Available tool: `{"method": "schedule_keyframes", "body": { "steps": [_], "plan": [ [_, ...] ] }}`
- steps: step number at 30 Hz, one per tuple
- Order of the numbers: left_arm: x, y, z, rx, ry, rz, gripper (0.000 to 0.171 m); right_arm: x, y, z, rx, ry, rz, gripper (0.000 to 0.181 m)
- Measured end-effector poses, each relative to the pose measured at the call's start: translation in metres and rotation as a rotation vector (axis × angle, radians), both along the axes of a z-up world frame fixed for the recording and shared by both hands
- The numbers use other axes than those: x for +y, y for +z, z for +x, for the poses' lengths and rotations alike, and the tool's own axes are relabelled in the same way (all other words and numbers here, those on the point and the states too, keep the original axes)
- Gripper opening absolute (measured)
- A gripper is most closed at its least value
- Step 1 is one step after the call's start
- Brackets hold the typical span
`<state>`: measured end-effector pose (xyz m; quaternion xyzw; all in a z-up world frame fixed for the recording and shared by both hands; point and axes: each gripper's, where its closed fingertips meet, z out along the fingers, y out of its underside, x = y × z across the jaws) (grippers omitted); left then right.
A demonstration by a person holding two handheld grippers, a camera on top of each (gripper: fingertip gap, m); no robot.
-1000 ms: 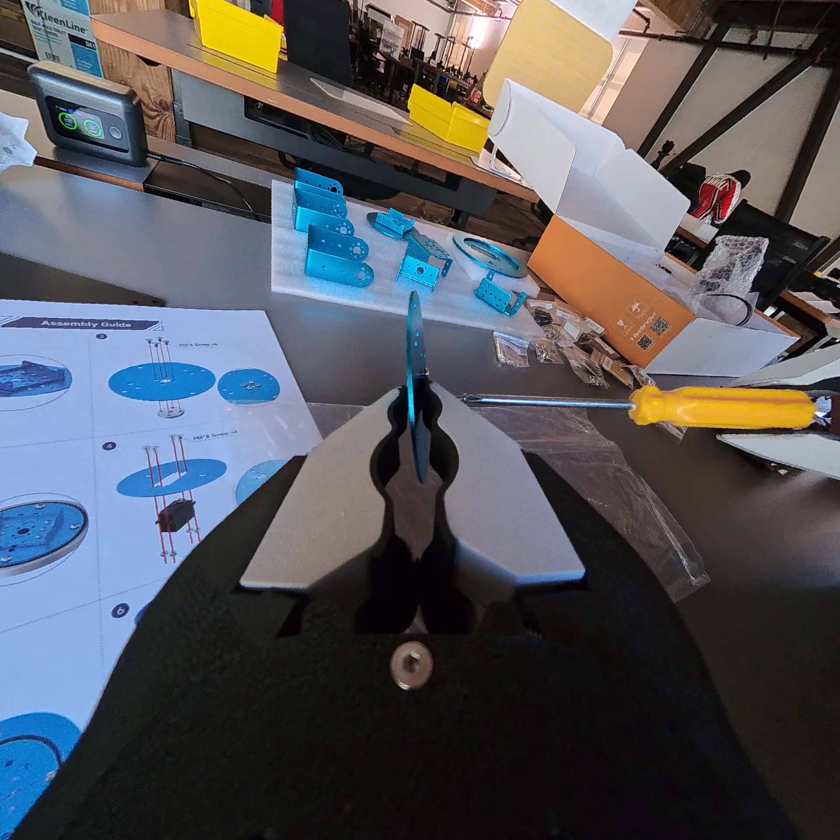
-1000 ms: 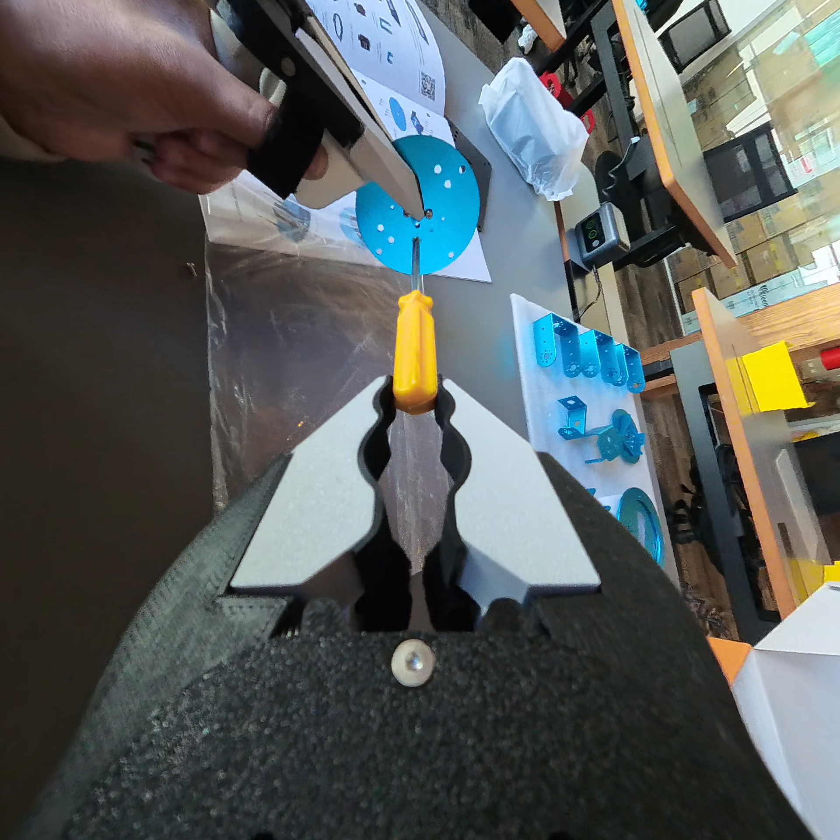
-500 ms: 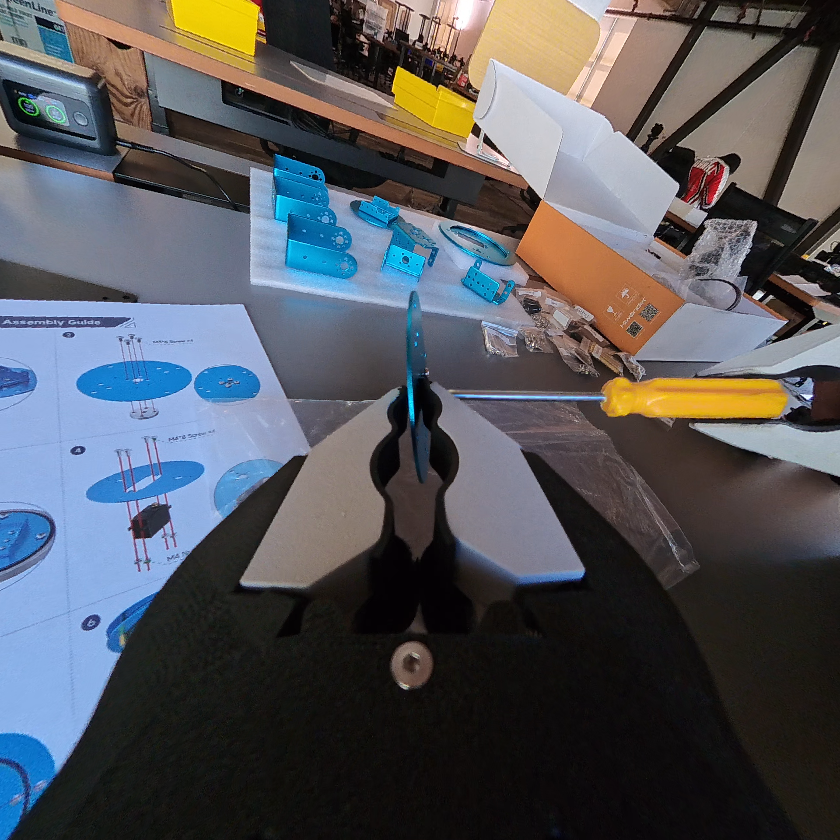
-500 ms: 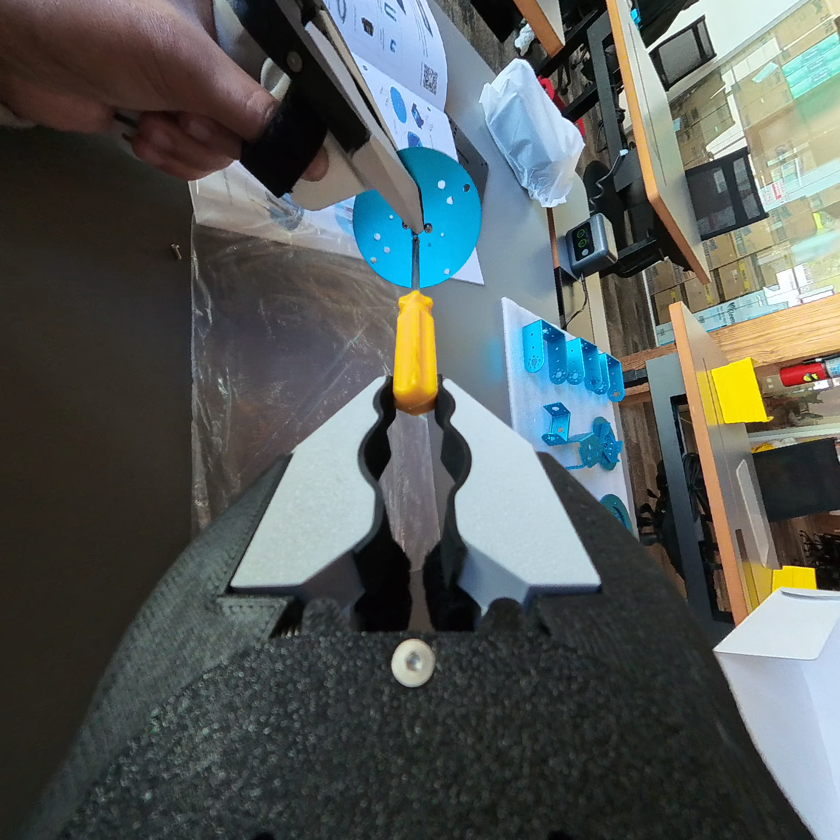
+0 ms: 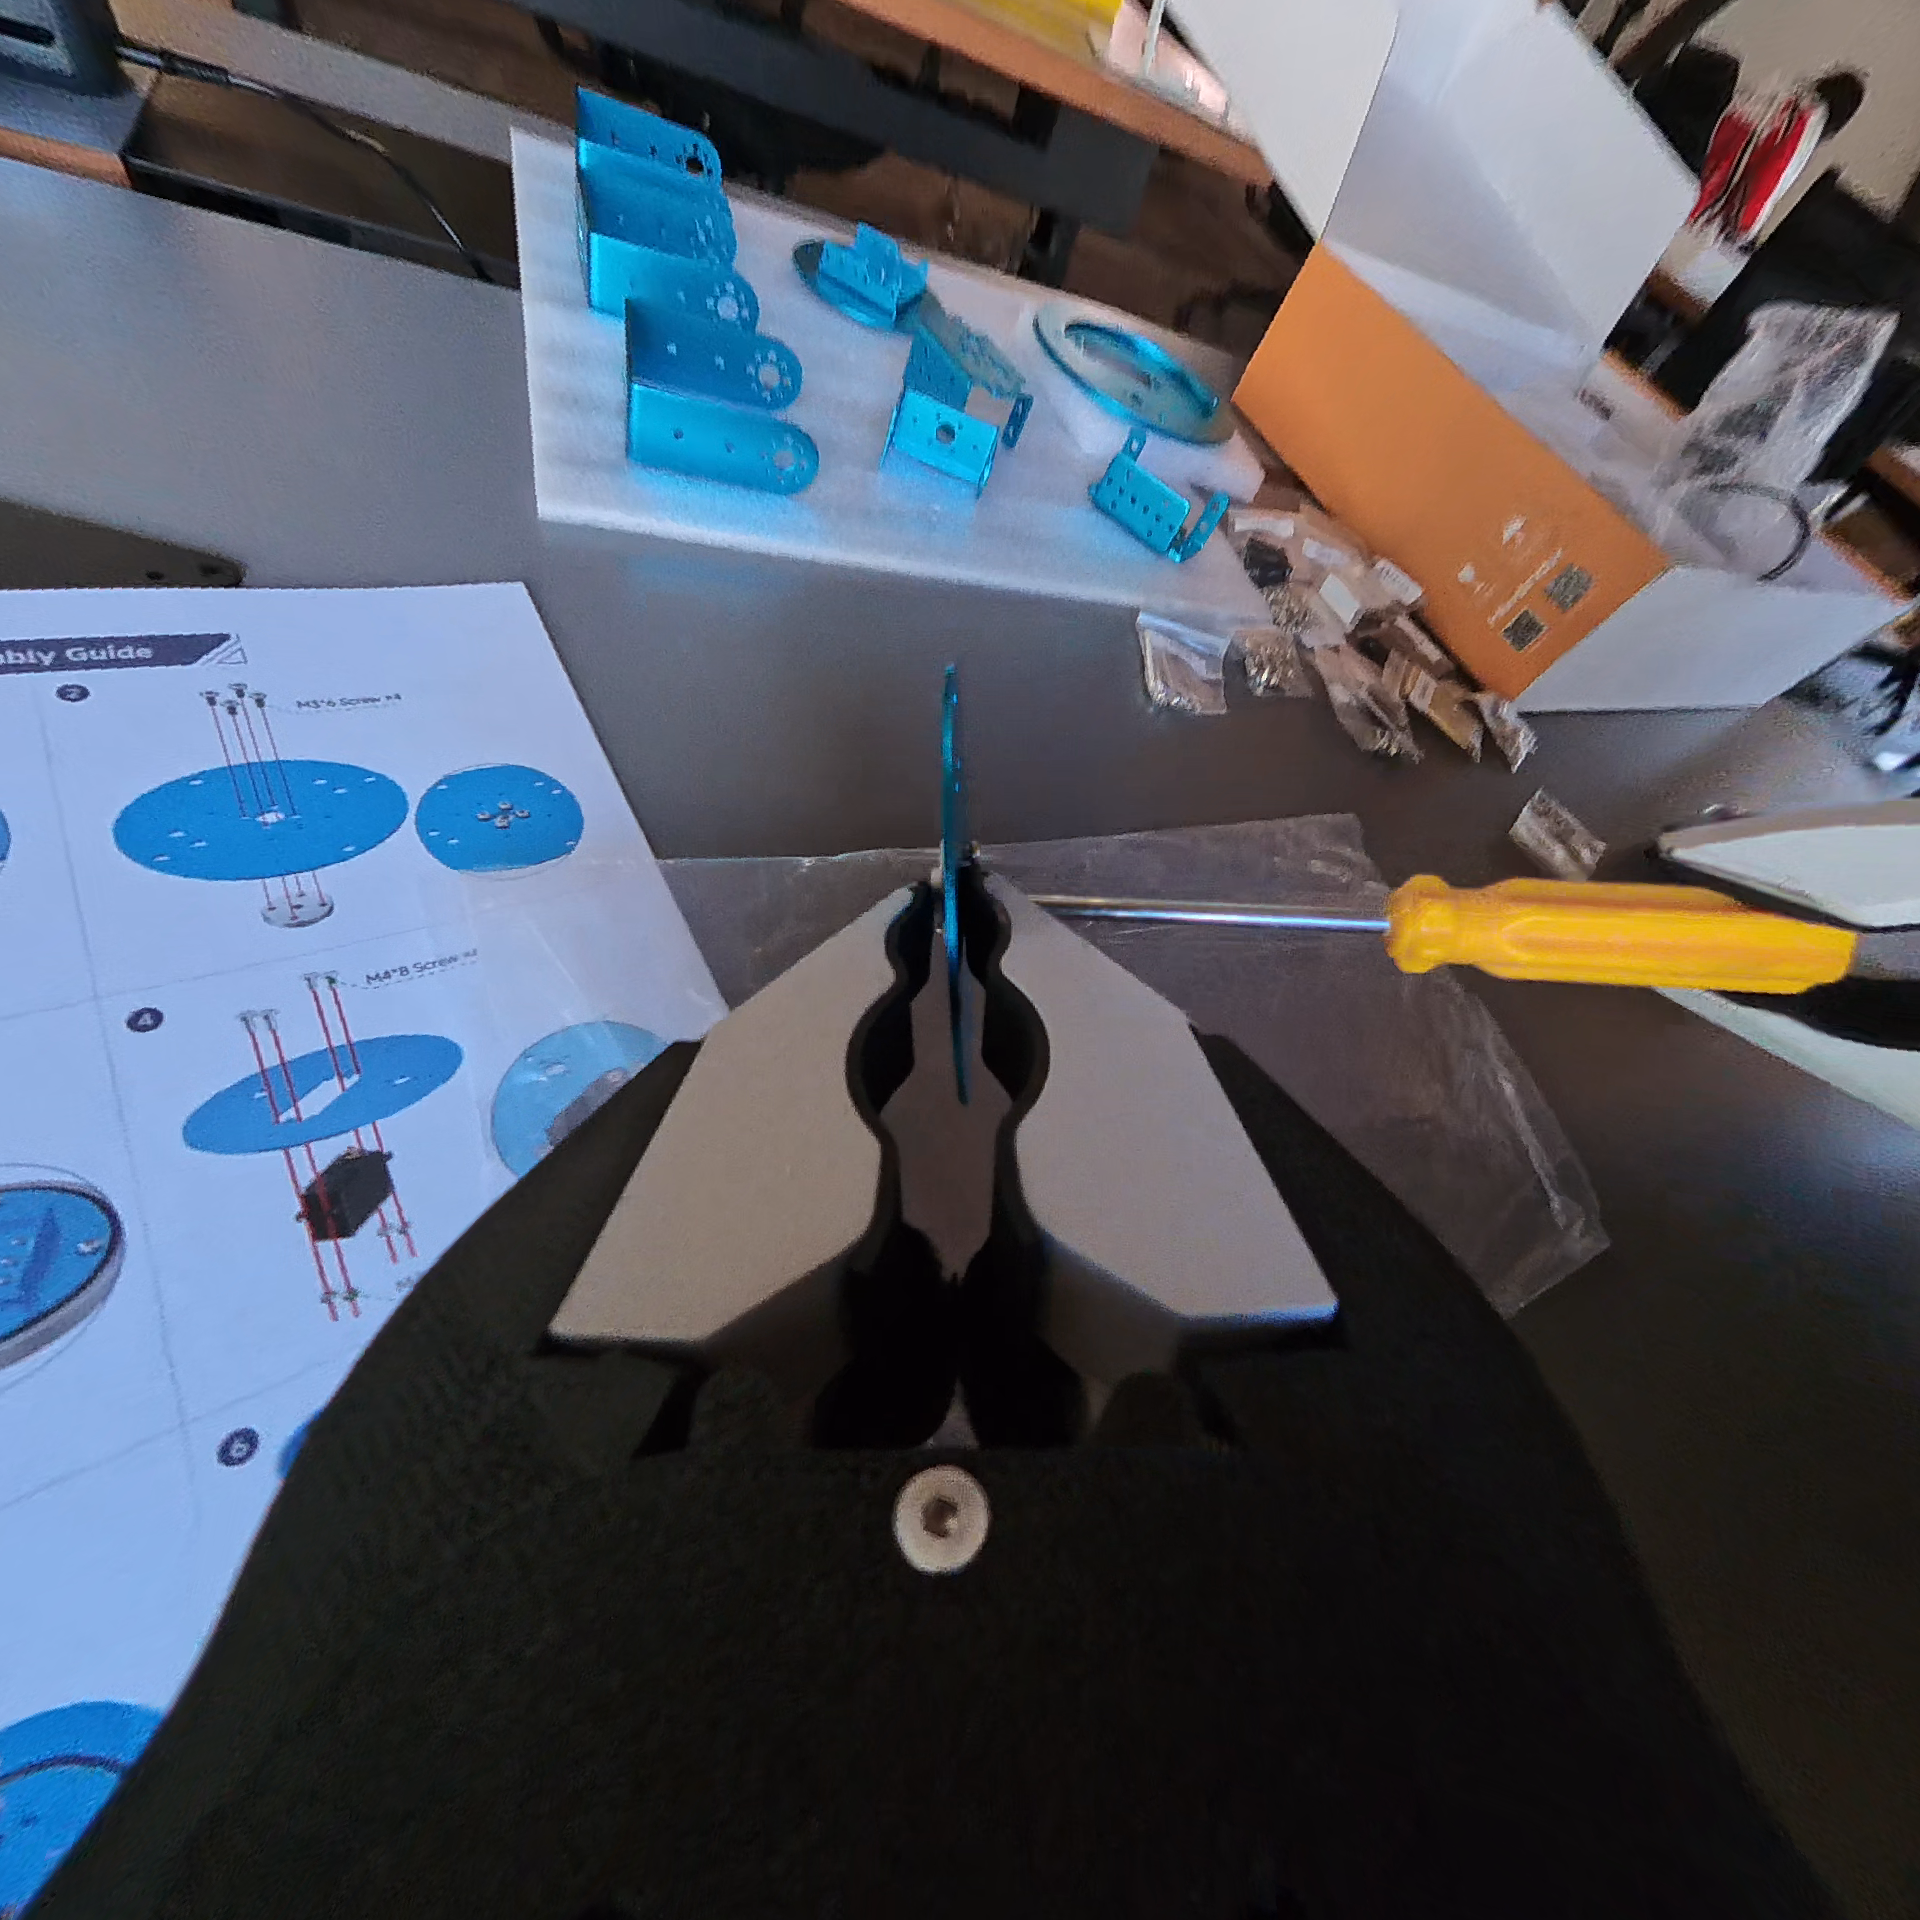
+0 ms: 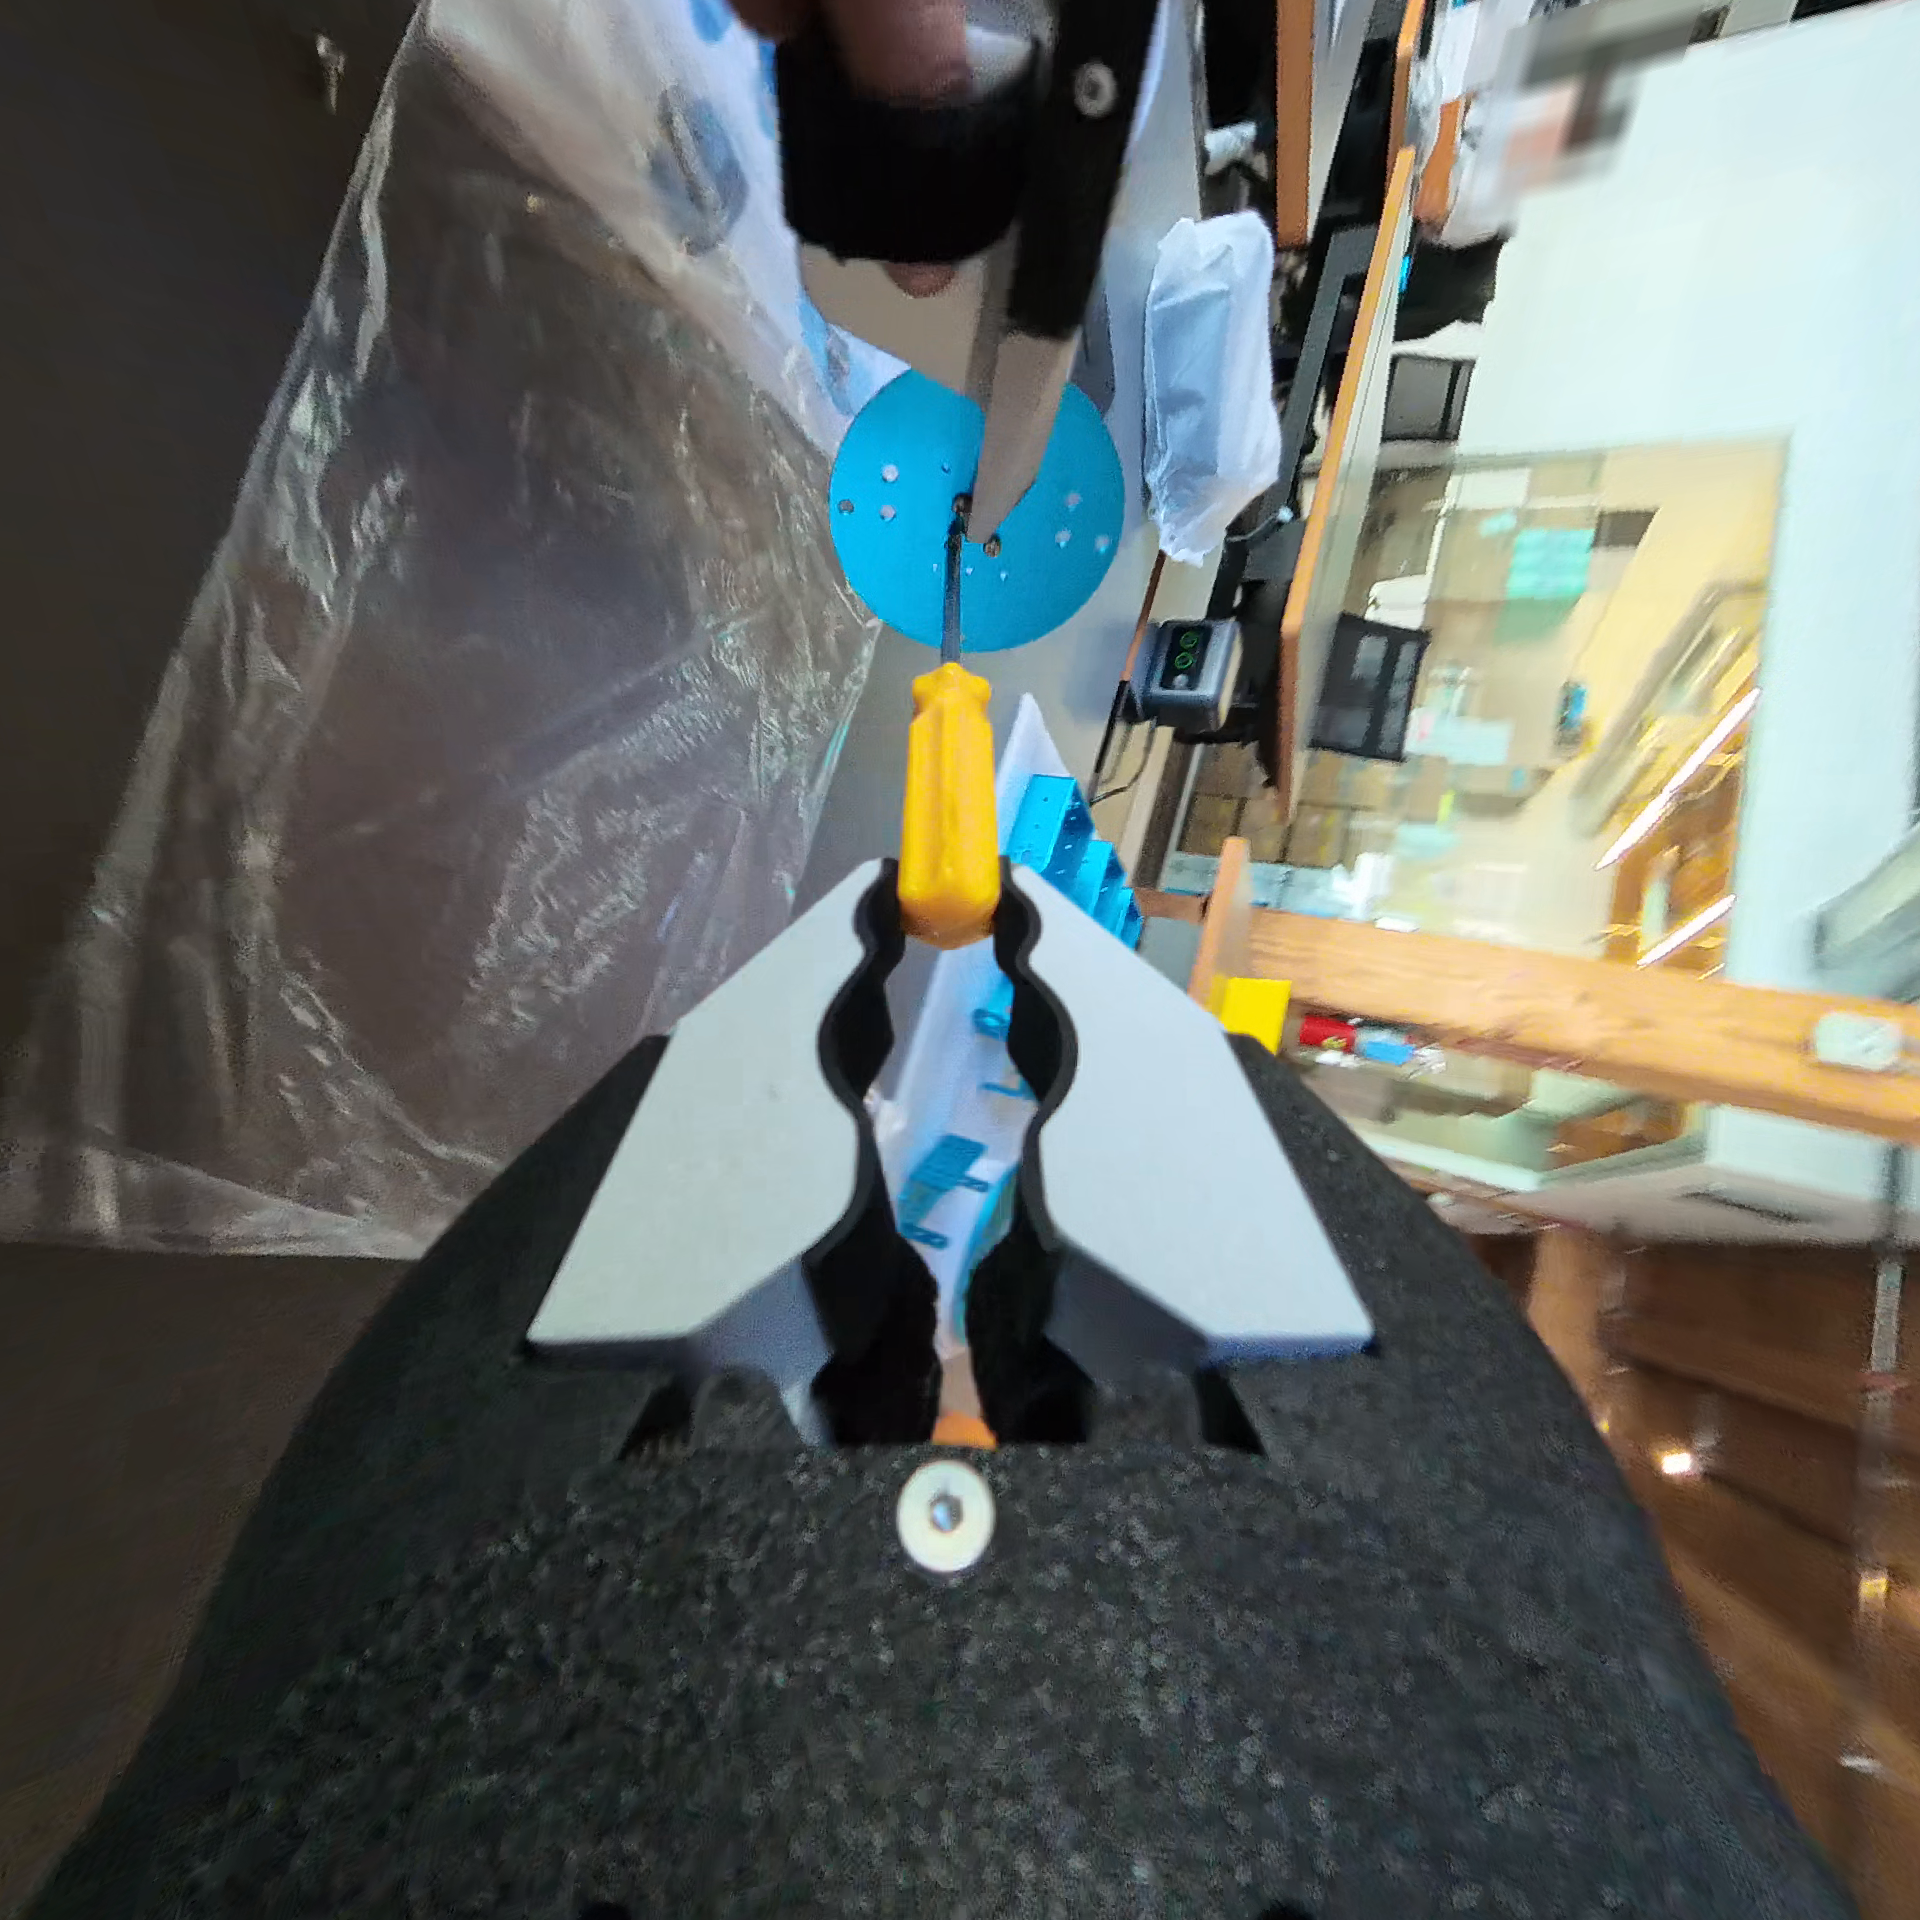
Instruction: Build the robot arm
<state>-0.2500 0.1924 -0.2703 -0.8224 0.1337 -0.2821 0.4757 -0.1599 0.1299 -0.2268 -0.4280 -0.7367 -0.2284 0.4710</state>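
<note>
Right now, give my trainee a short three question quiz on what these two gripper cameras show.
1. True or false: the left gripper is shut on the blue disc, held on edge.
2. What does the right gripper hold? A) a bracket B) the screwdriver C) a plastic bag
3. Fill in: the screwdriver's tip meets the disc near its ____.

Key
1. True. The disc stands edge-on between the fingers in the left wrist view.
2. B. The jaws clamp the end of its yellow handle.
3. Centre. The shaft ends at the holes around the middle, close beside the left gripper's fingertips.
</note>
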Motion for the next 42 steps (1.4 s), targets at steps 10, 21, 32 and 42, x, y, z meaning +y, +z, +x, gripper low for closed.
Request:
{"method": "schedule_keyframes", "body": {
  "steps": [10, 21, 32, 42],
  "plan": [
    [0.011, -0.005, 0.000, 0.090, -0.014, -0.003, 0.005, 0.015, -0.003, 0.000, 0.078, -0.032, -0.150, 0.016],
    [0.014, 0.011, -0.004, 0.037, 0.070, 0.128, 0.005, 0.020, -0.002, 0.001, 1.012, -0.456, -1.196, 0.016],
    [0.009, 0.048, -0.009, 0.138, 0.120, 0.390, 0.005, 0.013, -0.007, 0.001, 1.663, -0.531, -2.200, 0.016],
    [-0.024, 0.113, -0.015, 0.070, 0.121, 0.797, 0.005, -0.012, 0.031, -0.008, 1.722, -0.358, -2.851, 0.016]
  ]
}}
